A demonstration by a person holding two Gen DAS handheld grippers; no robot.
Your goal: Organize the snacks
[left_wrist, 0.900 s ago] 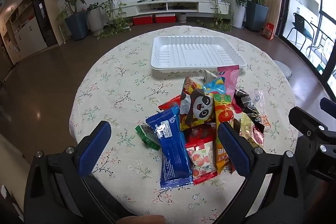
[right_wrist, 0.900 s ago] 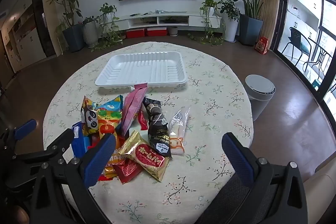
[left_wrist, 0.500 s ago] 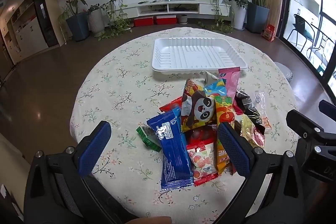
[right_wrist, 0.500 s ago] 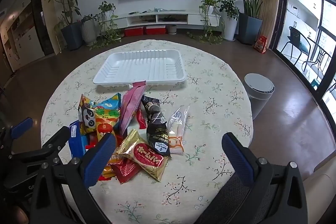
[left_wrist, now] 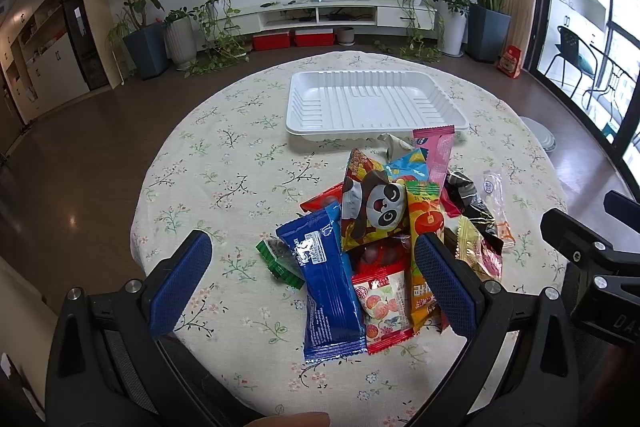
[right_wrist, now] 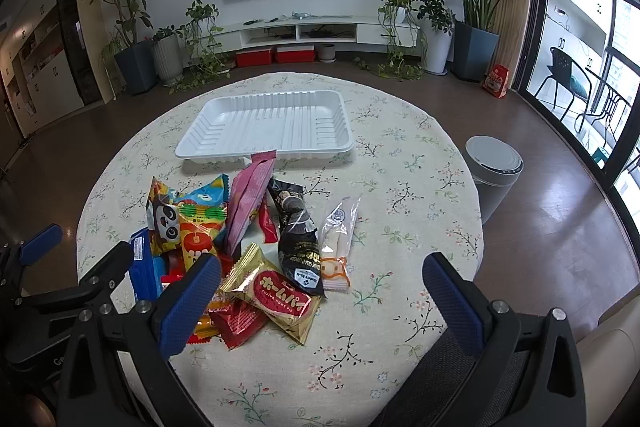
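Snack pile point(left_wrist: 394, 239): heaped on the round table, just on the near side of the white tray, packets overlapping one another.
White tray point(left_wrist: 374, 103): ribbed plastic, nothing in it, lying flat toward the table's far side.
Blue packet point(left_wrist: 325, 285): nearest edge of the pile, far from the tray, lengthwise toward the camera.
Panda packet point(left_wrist: 374, 207): on top of the heap, between blue packet and tray.
Pink wrapper point(right_wrist: 249, 201): propped up, its far end just beside the tray's near rim.
Black wrapper point(right_wrist: 299, 241): right of the pink wrapper, flat on the cloth.
Clear packet point(right_wrist: 339, 241): touching the black wrapper's right side, rightmost of the pile.
Gold packet point(right_wrist: 276, 293): near corner of the pile, farthest from the tray, over a red packet point(right_wrist: 237, 321).
Left gripper point(left_wrist: 312, 277): fingers spread wide, nothing between them, hovering over the pile's near end.
Right gripper point(right_wrist: 322, 301): fingers spread wide, holding nothing, above the pile's right near side.
Table point(right_wrist: 404, 187): floral cloth.
Bin point(right_wrist: 493, 173): on the floor beyond the table edge, right of the tray.
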